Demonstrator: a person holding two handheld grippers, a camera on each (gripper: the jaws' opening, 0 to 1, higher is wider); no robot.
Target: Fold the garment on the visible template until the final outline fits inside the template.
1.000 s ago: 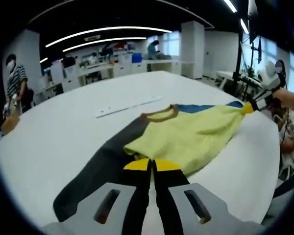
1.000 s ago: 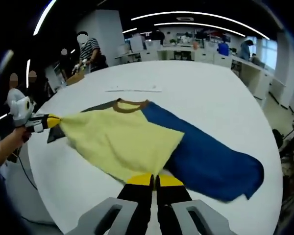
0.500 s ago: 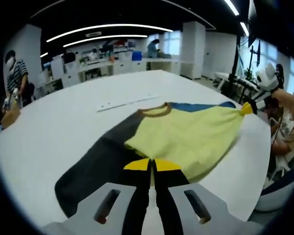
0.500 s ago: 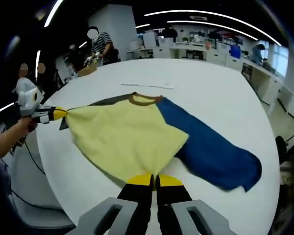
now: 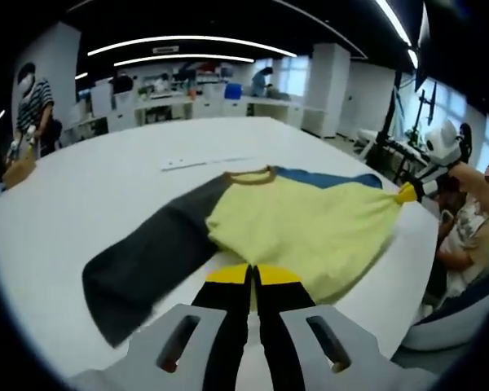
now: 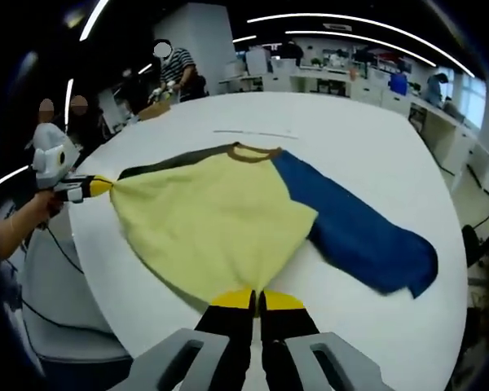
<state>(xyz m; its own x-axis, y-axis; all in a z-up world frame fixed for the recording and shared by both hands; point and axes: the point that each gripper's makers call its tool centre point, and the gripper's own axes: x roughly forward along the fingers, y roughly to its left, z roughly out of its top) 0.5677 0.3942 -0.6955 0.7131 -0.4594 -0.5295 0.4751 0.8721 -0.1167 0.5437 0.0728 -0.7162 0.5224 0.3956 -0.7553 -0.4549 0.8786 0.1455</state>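
Your left claw (image 5: 253, 274) has its two yellow-tipped jaws pressed together on one bottom corner of the yellow-bodied shirt with one dark grey sleeve, one blue sleeve and a brown collar (image 5: 310, 232). Your right claw (image 6: 257, 299) is pinching the other bottom corner of the same shirt (image 6: 208, 220) in the same way. The hem between your two claws is lifted and pulled taut, so the yellow body makes a stretched sheet from one claw to the other, while the collar end lies on the large white round worktop (image 5: 106, 187). In the left gripper view the dark grey sleeve (image 5: 143, 261) lies flat on the worktop to the left of the yellow body, and the right claw comes in at the right edge, held by your hand. In the right gripper view the blue sleeve (image 6: 359, 236) lies spread on the worktop (image 6: 350, 138) to the right, and the left claw appears at the left edge. A thin pale strip (image 5: 204, 162) lies on the worktop just beyond the collar. A person in a striped top (image 6: 175, 69) stands at the far side of the worktop.
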